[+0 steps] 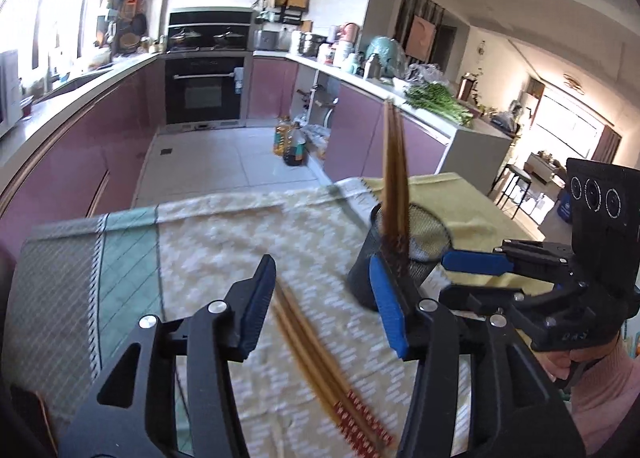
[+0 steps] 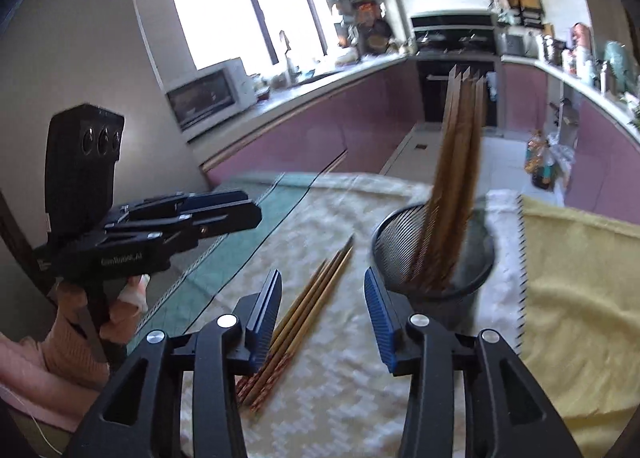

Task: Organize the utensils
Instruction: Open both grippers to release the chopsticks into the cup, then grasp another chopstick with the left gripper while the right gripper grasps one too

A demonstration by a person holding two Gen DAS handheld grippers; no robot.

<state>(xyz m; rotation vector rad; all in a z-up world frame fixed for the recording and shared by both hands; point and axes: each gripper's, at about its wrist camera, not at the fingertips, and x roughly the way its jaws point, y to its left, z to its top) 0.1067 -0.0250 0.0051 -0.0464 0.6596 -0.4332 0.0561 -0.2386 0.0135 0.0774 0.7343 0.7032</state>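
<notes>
Both the left gripper (image 1: 324, 306) and right gripper (image 2: 322, 314) are hanging released, empty. Some chopsticks (image 2: 452, 186) are standing in the mesh cup (image 2: 472, 282); loose chopsticks (image 2: 304, 314) are lying on the tabletop (image 2: 352, 398), likely needing pickup next.

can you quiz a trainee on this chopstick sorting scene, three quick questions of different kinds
1. True or false: the black mesh holder already has chopsticks standing in it.
2. Multiple choice: where are the loose chopsticks? A) flat on the patterned cloth B) across the holder's rim C) on the floor
3. Short answer: is either the left gripper or the right gripper clamped on anything?

Key
1. True; a bunch leans upright inside.
2. A; they lie beside the holder, decorated red ends toward the cameras.
3. No; the fingers of both stand apart with nothing pressed between them.
</notes>
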